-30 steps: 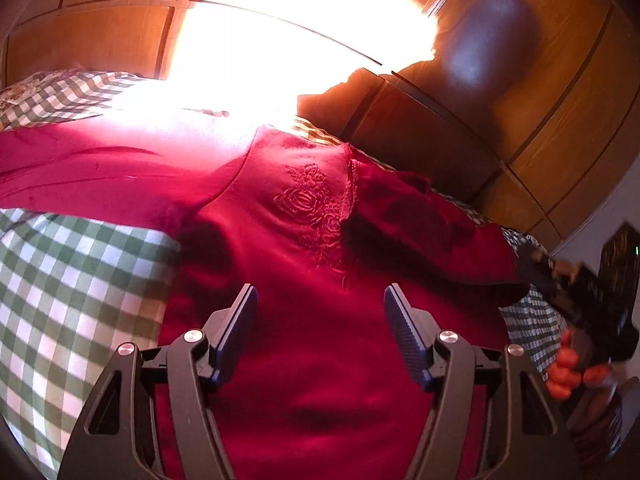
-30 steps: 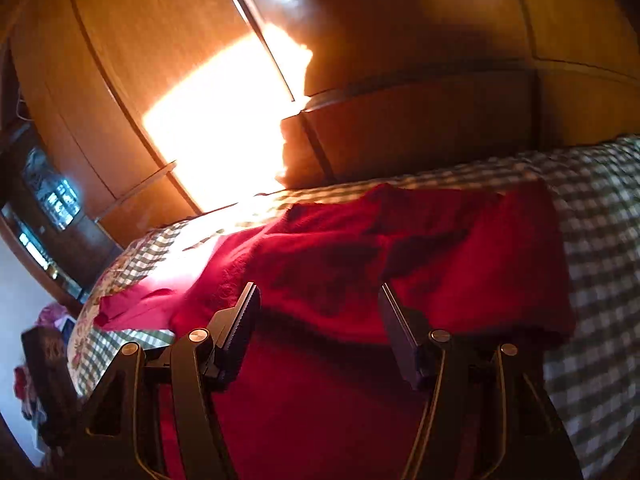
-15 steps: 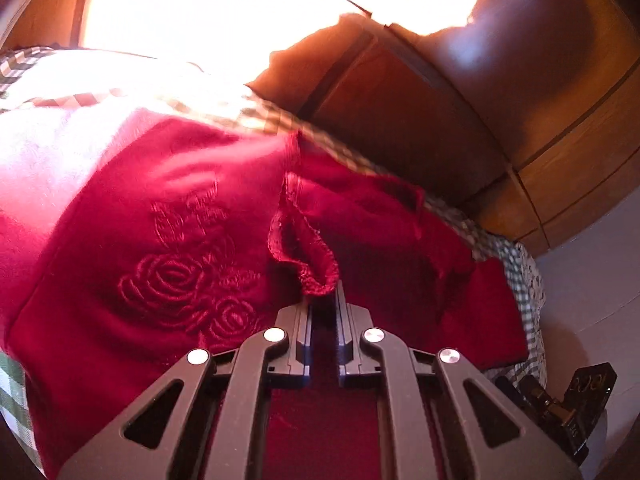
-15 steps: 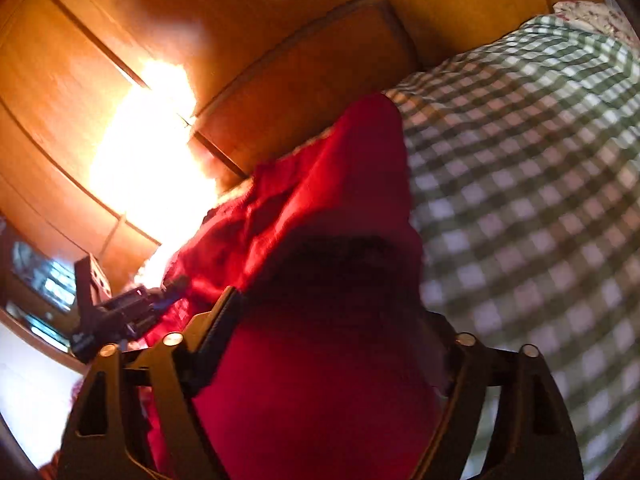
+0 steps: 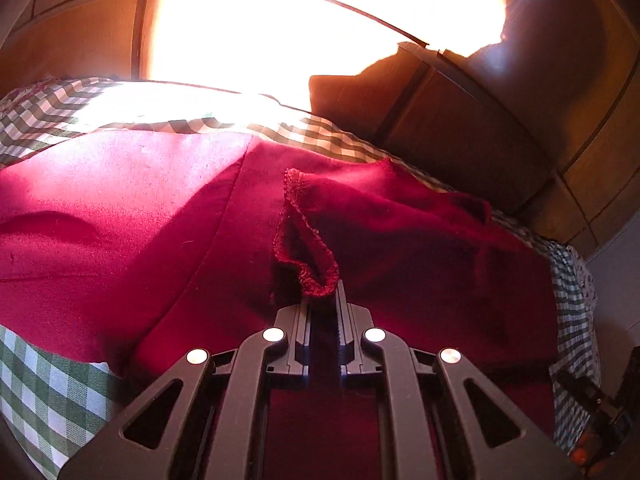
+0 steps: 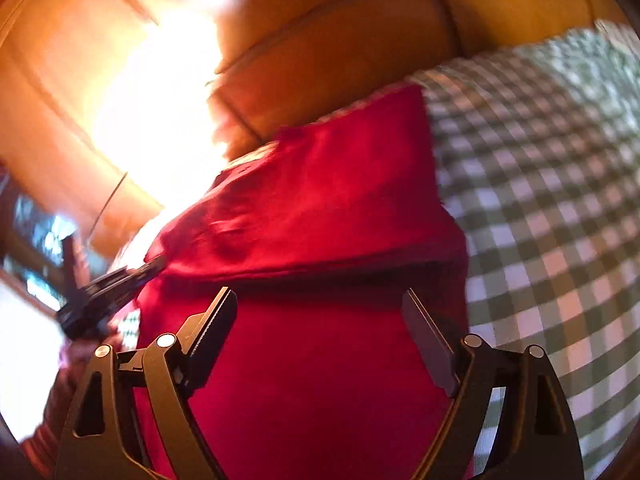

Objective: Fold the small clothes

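A dark red garment point(image 5: 160, 240) lies spread on a green-and-white checked bedspread point(image 5: 44, 392). My left gripper point(image 5: 323, 300) is shut on a stitched hem loop of the red garment point(image 5: 312, 276), which stands up just past its fingertips. In the right wrist view the same red garment point(image 6: 320, 208) lies partly folded over itself. My right gripper point(image 6: 320, 316) is open and empty, low over the cloth, with its fingers on either side of the fold. The left gripper point(image 6: 108, 292) also shows blurred at the left of that view.
Wooden wardrobe panels point(image 5: 500, 128) stand behind the bed, with strong sunlight glare point(image 5: 280, 32) on them. The checked bedspread point(image 6: 540, 200) stretches to the right of the garment. The bed's edge and a pale floor point(image 5: 612, 280) lie at the right.
My left gripper closed on the garment's hem and has drawn it to the left. My right gripper swung right over the folded part and stays open.
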`<control>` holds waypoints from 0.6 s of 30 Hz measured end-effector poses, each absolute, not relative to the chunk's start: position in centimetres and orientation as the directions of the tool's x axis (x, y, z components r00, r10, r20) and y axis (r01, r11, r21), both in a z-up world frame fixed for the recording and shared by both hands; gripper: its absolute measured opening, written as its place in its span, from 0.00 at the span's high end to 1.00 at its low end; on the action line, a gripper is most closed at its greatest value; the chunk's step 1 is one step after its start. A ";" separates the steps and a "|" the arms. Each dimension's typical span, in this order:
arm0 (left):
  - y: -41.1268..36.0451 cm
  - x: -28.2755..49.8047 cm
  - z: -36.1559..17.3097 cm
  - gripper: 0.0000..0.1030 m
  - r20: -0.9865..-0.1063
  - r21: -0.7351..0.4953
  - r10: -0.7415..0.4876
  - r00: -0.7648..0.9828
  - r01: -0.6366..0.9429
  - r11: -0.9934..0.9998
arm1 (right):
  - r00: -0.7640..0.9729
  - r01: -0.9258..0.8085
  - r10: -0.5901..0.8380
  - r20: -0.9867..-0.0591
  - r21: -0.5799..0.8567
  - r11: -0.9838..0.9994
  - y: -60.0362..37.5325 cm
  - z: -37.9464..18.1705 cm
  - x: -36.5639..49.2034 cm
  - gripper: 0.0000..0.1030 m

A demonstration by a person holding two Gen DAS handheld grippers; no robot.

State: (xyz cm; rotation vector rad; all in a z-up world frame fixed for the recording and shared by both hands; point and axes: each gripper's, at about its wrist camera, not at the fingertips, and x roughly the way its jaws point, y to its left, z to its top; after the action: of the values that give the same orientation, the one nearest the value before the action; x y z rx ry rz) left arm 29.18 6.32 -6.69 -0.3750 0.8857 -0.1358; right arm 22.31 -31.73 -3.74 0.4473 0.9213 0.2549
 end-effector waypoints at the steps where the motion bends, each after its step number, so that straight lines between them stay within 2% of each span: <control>1: 6.1 29.2 -6.8 0.91 -0.734 -0.362 -0.259 0.628 -0.039 0.931 | 0.604 -0.030 0.365 -0.709 0.437 0.899 -31.3 -3.0 22.8 0.19; 4: 5.4 29.2 -6.9 0.84 -0.751 -0.281 -0.181 0.635 -0.059 0.958 | 0.623 -0.009 0.278 -0.731 0.349 0.937 -29.9 -2.7 25.2 0.19; 8: 6.5 29.0 -6.8 0.75 -0.750 -0.261 -0.131 0.648 -0.108 0.959 | 0.549 0.037 0.095 -0.831 0.138 0.990 -28.0 -7.3 27.0 0.19; 9: 7.6 28.8 -6.6 0.75 -0.749 -0.270 -0.125 0.651 -0.127 0.954 | 0.559 0.025 0.062 -0.827 0.091 0.996 -27.4 -7.9 26.7 0.19; 10: 8.7 28.4 -6.4 0.69 -0.742 -0.296 -0.135 0.656 -0.141 0.945 | 0.582 0.015 0.034 -0.813 0.052 0.999 -26.9 -8.1 26.3 0.18; 16: 16.2 23.9 -6.2 0.68 -0.730 -0.384 -0.096 0.676 -0.291 0.876 | 0.576 0.023 -0.013 -0.817 0.000 1.000 -26.1 -8.4 26.7 0.12; 18: 19.5 21.6 -6.4 0.63 -0.730 -0.429 -0.089 0.678 -0.352 0.832 | 0.574 0.022 -0.009 -0.819 0.005 1.000 -26.3 -8.5 26.8 0.11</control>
State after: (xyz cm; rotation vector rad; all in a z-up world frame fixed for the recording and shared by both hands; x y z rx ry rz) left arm 21.61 19.52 -6.43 -0.5847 0.8243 0.1573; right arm 26.82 -26.27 -8.51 0.0149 0.9596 -0.0180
